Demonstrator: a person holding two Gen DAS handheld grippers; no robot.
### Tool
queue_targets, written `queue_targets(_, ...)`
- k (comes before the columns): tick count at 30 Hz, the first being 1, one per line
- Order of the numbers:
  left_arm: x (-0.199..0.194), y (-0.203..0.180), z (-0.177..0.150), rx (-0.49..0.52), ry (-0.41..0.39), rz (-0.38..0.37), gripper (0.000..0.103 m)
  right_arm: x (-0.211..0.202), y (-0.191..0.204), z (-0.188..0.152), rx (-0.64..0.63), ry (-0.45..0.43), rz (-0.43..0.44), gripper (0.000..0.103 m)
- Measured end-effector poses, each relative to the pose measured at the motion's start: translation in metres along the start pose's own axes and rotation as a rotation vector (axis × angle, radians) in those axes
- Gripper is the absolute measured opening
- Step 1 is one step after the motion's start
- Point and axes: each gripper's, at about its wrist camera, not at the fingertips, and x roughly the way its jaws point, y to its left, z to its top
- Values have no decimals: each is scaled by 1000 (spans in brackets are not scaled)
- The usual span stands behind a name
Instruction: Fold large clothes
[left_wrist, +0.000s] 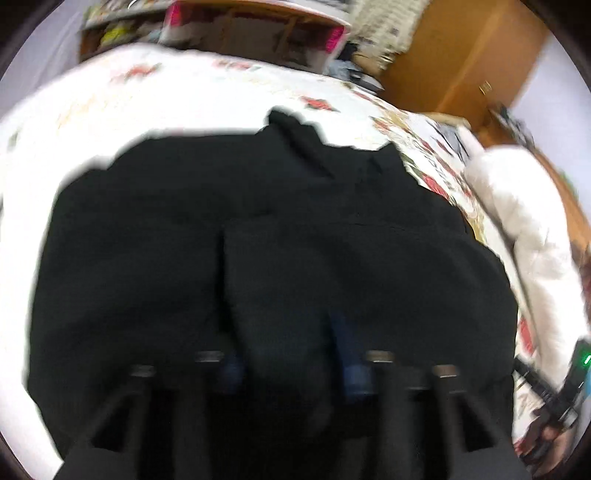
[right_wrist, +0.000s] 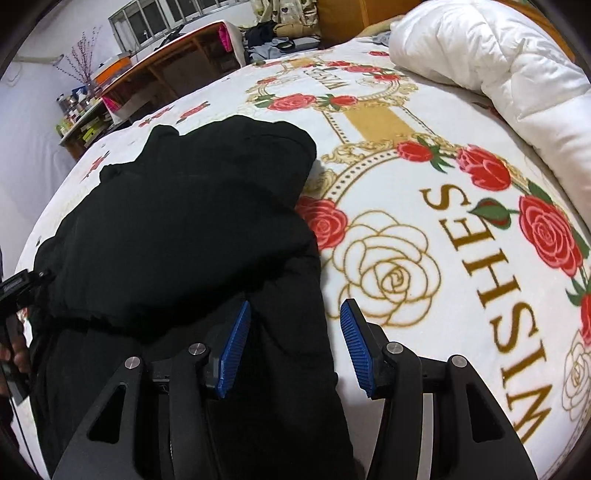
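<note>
- Black garment (right_wrist: 177, 229): one large piece is seen, spread on the near-left part of the bed, with its upper part folded back over itself in a thick bunched layer.
- Two grippers are counted. The right gripper (right_wrist: 295, 343) is held low over the garment's right edge, its jaws spread wide with nothing between them; one blue ribbed pad (right_wrist: 234, 347) lies over black cloth, the other over the blanket.
- The left gripper (left_wrist: 291, 354) is shown in a blurred picture, with a ridge of the black garment (left_wrist: 258, 258) bunched up between its blue pads (left_wrist: 354, 369); whether the cloth is actually pinched cannot be told. The same tool is glimpsed at the left edge of the right wrist view (right_wrist: 16, 295).
- One printed blanket (right_wrist: 424, 229) covers the bed: white, with red roses, gold outlined roses and gold lettering (the letters "WISHES" can be read).
- One white padded duvet (right_wrist: 498, 74) is heaped along the bed's far right edge.
- Beyond the bed, one wooden desk (right_wrist: 177, 62) stands by the wall, a shelf of small bottles (right_wrist: 79, 107) beside it.
- A window (right_wrist: 166, 18) is set above the desk, and wooden furniture (left_wrist: 461, 55) fills the corner.
</note>
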Motion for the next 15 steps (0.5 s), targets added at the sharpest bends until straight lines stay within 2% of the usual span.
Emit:
queue_targets(1,-13,-8,7,40,-61,32,18,-3,2,2,-11,-12,-5,51)
queue_targets(2,-25,-13,14,63,-113,51,18,-5,3,2,-19,-25,-8,51)
queue_targets(4,-35,-14,25,70,-159,44,17,-11,10,8,-36,-61,-9,51)
queue_targets(6,-22,-5,28,49,-123,77,17,-11,15,14,-37,-77,-8,51)
queue_targets(8,-1,9,19,18,-54,99,18,-8,24,20,-45,-82,6,51)
queue_targets(11,9,21,6,-5,-41,113,29,1,47,31,-111,-94,5,45)
queue_targets(12,7,24,4,-16,-45,118,35,8,52,33,-134,-83,3,45)
queue_targets(15,-11,37,0,-81,-58,119,36,46,55,36,-173,39,-25,45)
